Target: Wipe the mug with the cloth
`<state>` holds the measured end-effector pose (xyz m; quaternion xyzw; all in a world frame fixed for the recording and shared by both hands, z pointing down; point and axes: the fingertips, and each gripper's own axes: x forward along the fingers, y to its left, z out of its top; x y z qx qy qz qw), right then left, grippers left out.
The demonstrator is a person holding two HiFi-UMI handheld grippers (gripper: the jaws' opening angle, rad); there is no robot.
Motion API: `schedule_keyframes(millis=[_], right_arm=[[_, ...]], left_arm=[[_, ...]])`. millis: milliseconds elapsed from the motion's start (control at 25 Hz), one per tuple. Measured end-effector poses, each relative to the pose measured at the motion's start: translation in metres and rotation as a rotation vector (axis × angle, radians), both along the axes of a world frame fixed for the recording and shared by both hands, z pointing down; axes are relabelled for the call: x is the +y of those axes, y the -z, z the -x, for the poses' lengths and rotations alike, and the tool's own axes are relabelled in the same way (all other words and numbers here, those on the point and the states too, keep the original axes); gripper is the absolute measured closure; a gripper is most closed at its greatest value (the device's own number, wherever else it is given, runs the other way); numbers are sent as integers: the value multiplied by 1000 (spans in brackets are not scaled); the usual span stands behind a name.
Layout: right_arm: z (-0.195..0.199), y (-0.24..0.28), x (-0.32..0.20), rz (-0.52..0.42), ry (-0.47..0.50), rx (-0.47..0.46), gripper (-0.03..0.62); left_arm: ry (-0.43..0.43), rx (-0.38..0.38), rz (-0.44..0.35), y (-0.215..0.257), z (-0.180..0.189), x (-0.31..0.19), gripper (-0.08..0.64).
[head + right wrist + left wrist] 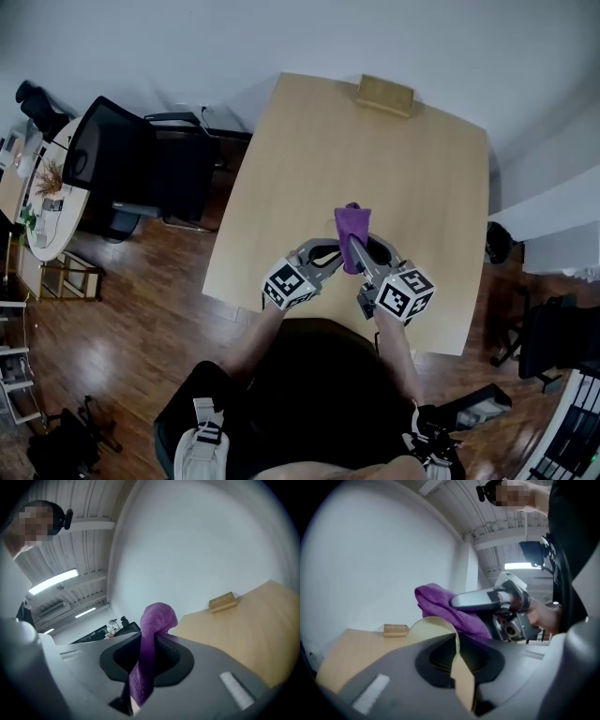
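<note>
Purple cloth is pinched between the right gripper's narrow jaws. The left gripper clamps the pale mug's wall. Cloth appears to meet the rim above the table. Wiping is judged begun, not complete.

The left forearm and right forearm reach forward from the body, bare, bringing the two grippers close together with their tips angled toward each other. The left gripper has its jaws pressed on the thin wall of the mug. The right gripper is clamped on the cloth, which stands up from between its jaws.
</note>
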<state>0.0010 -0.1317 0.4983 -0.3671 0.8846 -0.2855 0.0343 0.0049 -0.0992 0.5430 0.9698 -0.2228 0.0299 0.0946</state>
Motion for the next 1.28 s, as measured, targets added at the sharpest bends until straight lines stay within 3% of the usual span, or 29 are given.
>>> schedule_keyframes(millis=[160, 280, 400, 480, 560, 680, 760, 960, 1120, 1200, 1280], right_arm=[[-34, -19, -5, 7, -90, 87, 529], [-79, -50, -8, 77, -198, 140, 529], [-112, -49, -3, 102, -289, 102, 529], [-108, -20, 1, 46, -287, 51, 529], [-82, 13, 7, -29, -218, 27, 529], [-28, 29, 20, -104, -69, 88, 529], [-13, 21, 24, -127, -32, 152, 529], [-47, 0, 13, -103, -116, 182, 529], [-105, -48, 0, 50, -262, 184, 529], [-123, -47, 0, 83, -306, 150, 529], [-116, -16, 1, 33, -283, 106, 529]], left_arm=[[-24, 59, -15, 12, 2, 9, 518], [-21, 106, 23, 21, 1, 9, 518], [-27, 118, 37, 21, 0, 8, 518], [-41, 108, 21, 14, -2, 7, 518], [-52, 85, 8, 12, -8, 7, 518], [-62, 65, -18, 17, -20, 10, 518], [-82, 74, -16, 22, -26, 15, 517], [-89, 175, 34, 32, -15, 19, 517], [-54, 254, 88, 39, 1, 11, 518], [-59, 230, 48, 36, 3, 12, 518], [-74, 130, -20, 29, 1, 15, 518]])
